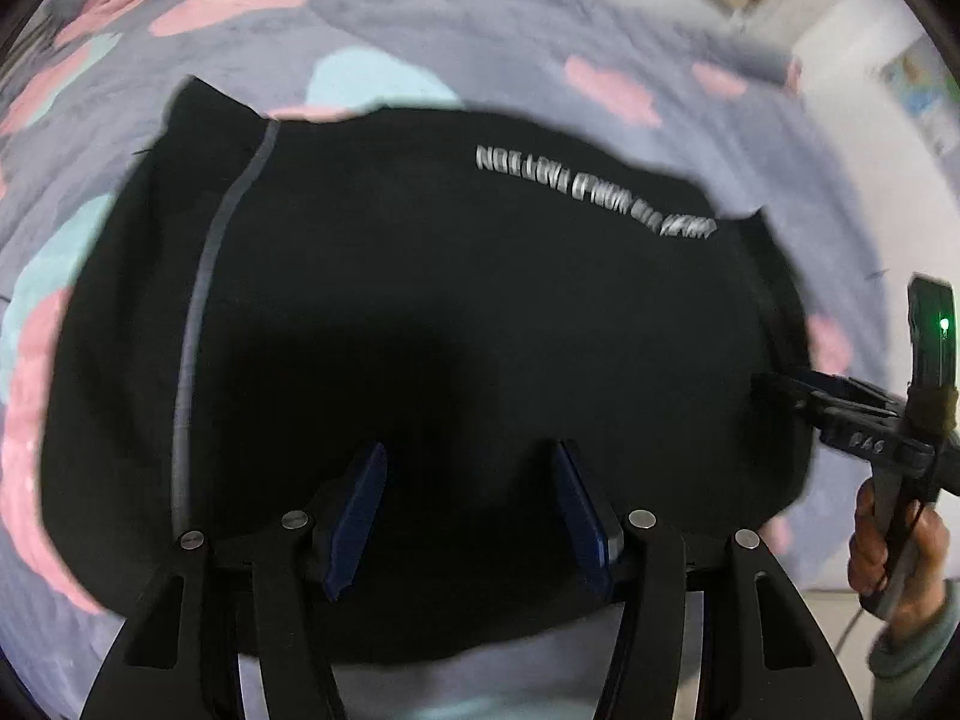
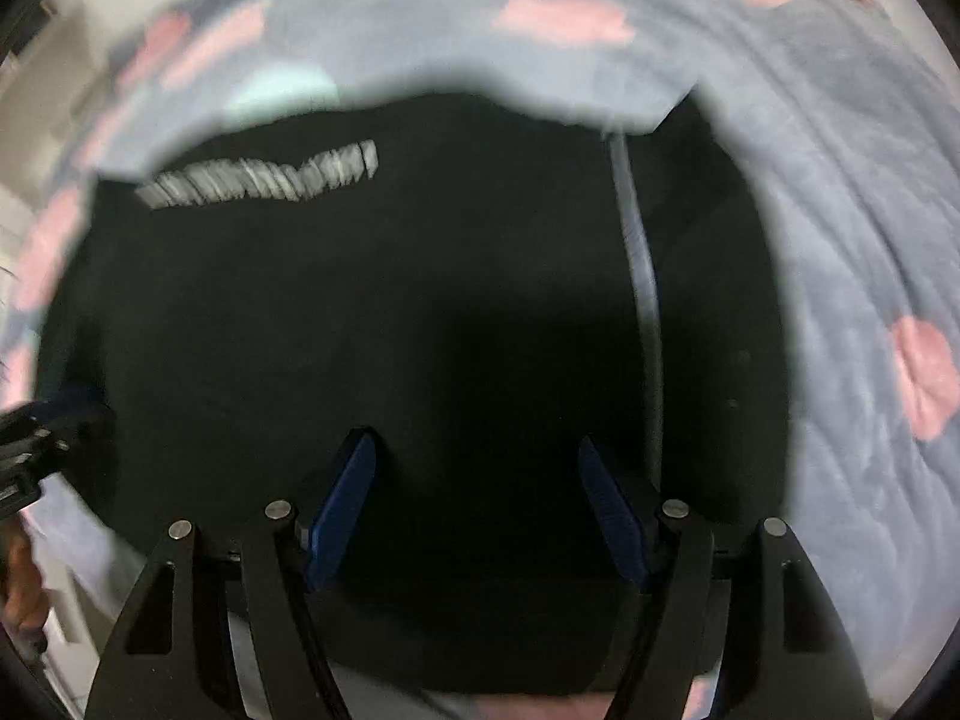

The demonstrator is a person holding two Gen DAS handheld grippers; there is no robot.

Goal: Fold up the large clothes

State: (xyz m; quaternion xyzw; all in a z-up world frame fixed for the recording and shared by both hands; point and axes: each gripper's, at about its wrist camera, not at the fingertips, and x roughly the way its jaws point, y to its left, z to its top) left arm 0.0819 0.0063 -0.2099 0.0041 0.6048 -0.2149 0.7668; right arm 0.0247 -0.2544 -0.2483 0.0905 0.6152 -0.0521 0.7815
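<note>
The left hand-held gripper (image 1: 468,516) is pointing steeply down at the black garment (image 1: 420,330) in the left wrist view, its blue pads (image 1: 360,516) standing spread apart with nothing pinched between them. The garment is lying folded on a bed, on a grey blanket (image 1: 690,138) with pink and pale blue patches, and is filling the middle of the view. A grey stripe (image 1: 204,324) is running down the cloth from about 11 o'clock to 8 o'clock, and a line of white lettering (image 1: 594,192) is sitting toward 1 o'clock. At 3 o'clock the right hand-held gripper (image 1: 774,387) is reaching in over the garment's edge, held by a person's hand (image 1: 894,546) at 4 o'clock; whether its tips are touching the cloth cannot be told.

In the right wrist view the right hand-held gripper (image 2: 480,516) is also aiming down at the black garment (image 2: 390,330), its blue pads (image 2: 612,516) spread and gripping nothing. The lettering (image 2: 264,177), blurred, is lying at 10 o'clock and the grey stripe (image 2: 642,276) at 2 o'clock. The patterned blanket (image 2: 840,210) is ringing the garment. At 9 o'clock the left hand-held gripper (image 2: 66,414) is showing as a blur at the cloth's edge.
</note>
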